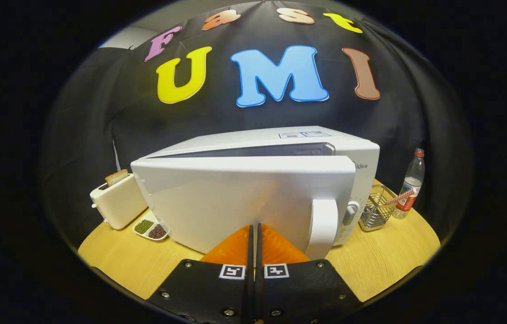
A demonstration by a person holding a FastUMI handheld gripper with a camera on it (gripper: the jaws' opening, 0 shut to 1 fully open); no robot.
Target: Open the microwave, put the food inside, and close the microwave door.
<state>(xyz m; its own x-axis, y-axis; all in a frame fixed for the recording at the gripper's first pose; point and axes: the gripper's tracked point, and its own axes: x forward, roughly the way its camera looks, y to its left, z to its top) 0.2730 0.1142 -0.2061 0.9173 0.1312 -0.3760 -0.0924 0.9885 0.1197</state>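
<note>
Two claw fingers pressed together against microwave door, ajar; "Midea" on microwave.

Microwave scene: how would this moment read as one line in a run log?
gripper: shut, empty, tips against door | microwave door: ajar, nearly closed | handle: beside fingers | stage: pushing door closed, likely

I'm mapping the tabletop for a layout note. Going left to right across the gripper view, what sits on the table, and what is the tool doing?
Toaster → bean dish → microwave → wire rack → water bottle. The tool, fingers closed together, touches the microwave door.
</note>
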